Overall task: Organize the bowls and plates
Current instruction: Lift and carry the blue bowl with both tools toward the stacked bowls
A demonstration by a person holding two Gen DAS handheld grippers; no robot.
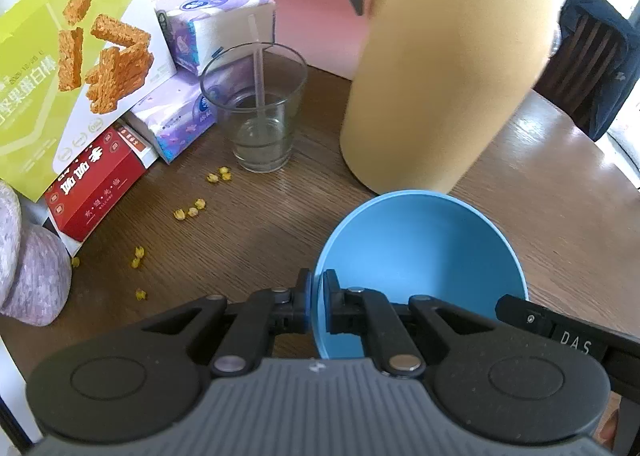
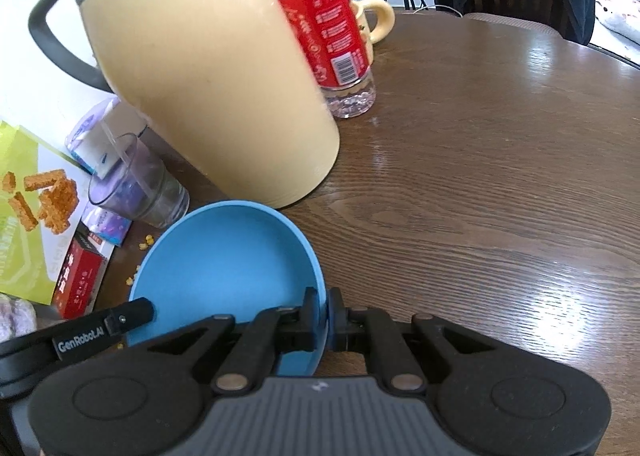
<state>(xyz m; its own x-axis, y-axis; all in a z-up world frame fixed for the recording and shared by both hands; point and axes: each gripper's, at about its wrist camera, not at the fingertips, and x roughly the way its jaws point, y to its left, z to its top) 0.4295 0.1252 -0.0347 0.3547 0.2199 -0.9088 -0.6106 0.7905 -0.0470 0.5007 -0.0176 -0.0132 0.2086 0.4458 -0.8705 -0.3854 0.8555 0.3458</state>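
Left gripper (image 1: 316, 306) and right gripper (image 2: 327, 320) both clamped tight on opposite rims of blue bowl (image 1: 420, 256), beside yellow thermos jug (image 2: 208, 72) on wooden table (image 2: 480, 176).

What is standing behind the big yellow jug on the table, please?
Behind the yellow jug stand a bottle with a red label and a yellow mug. The jug covers the bottle's left side, and the bottle hides most of the mug.
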